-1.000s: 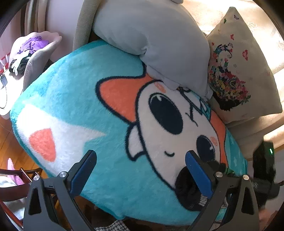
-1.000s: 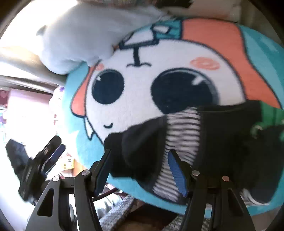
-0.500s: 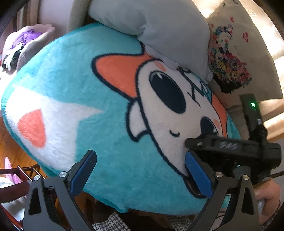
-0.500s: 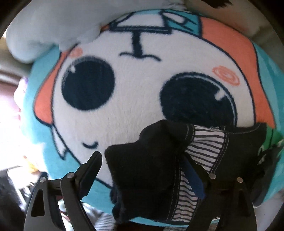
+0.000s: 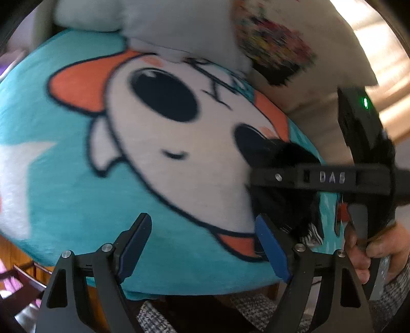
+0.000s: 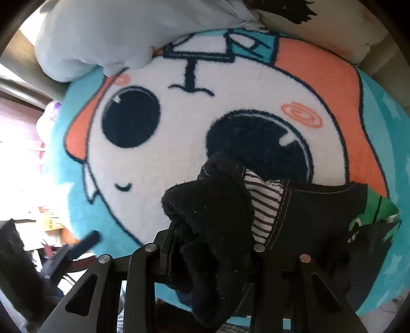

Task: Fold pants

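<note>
Your right gripper (image 6: 207,246) is closing on a bunched fold of the black pants (image 6: 315,212), which lie on the turquoise cartoon blanket (image 6: 179,128). Your left gripper (image 5: 202,246) hovers beside them, jaws narrowing, apparently empty; that view is blurred.

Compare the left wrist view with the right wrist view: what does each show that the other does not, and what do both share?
Left wrist only: the person's hand holding the right hand-held gripper, and the empty left hand-held gripper, its jaws closing.

Right wrist only: the striped lining of the black fabric pants bunched between the closing jaws.

Both: the teal plush cartoon-face blanket and pale grey pillow.
</note>
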A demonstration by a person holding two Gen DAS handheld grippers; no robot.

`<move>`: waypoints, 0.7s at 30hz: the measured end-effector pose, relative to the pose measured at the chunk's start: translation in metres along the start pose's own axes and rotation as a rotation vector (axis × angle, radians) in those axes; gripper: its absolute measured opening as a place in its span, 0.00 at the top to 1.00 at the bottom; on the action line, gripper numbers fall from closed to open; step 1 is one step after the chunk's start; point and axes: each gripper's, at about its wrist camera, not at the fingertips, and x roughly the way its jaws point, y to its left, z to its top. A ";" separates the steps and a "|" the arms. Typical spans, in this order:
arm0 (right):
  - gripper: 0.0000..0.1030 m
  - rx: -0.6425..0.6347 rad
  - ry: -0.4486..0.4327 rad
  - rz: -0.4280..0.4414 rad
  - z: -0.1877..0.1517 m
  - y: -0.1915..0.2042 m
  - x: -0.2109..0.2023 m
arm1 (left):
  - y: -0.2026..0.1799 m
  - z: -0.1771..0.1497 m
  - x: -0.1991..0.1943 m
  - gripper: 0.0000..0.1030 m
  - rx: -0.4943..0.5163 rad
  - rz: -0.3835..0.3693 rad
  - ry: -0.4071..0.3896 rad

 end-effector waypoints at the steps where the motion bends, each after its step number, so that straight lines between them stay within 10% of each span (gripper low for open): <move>1: 0.64 0.001 -0.008 0.019 -0.002 -0.002 -0.005 | -0.007 -0.002 0.003 0.20 0.011 0.000 0.008; 16: 0.63 0.098 -0.199 0.315 -0.052 -0.098 -0.099 | -0.135 -0.009 0.046 0.20 0.162 -0.146 0.113; 21: 0.51 0.192 -0.275 0.290 -0.073 -0.163 -0.109 | -0.177 -0.020 0.062 0.20 0.247 -0.111 0.151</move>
